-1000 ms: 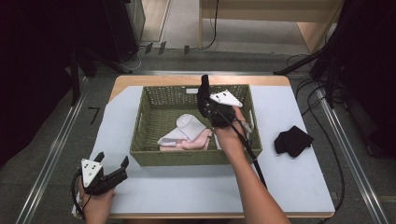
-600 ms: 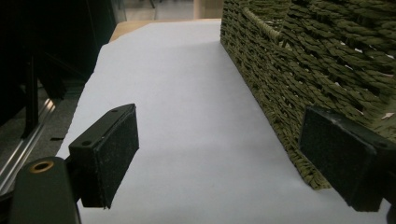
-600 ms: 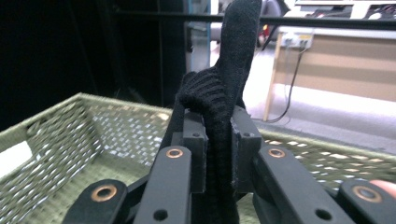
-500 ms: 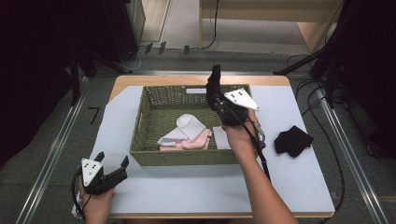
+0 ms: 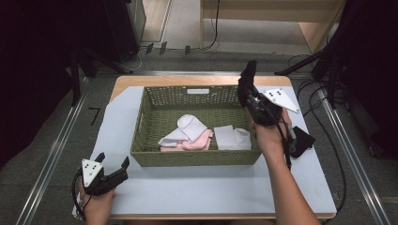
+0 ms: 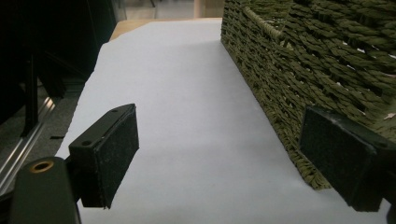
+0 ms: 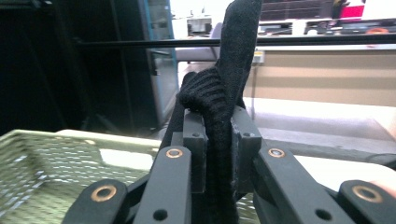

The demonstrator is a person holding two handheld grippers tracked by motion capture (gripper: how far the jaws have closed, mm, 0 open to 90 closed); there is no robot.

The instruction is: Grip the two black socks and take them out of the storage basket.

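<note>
Table (image 5: 197, 197) white-covered; green wicker basket (image 5: 197, 158) centre; black cloth (image 5: 302, 140) right.

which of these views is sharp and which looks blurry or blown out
High view: evenly lit and fairly sharp, the green basket clear, the room beyond dark. Left gripper view: pads and weave crisp, soft shadow on the white sheet. Right gripper view: the black sock in the right hand-held gripper is in focus, the bright background washed out and soft.

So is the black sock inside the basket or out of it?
Out. The right gripper pinches the black sock in the air above the basket's right edge; white and pink clothes lie inside.
</note>
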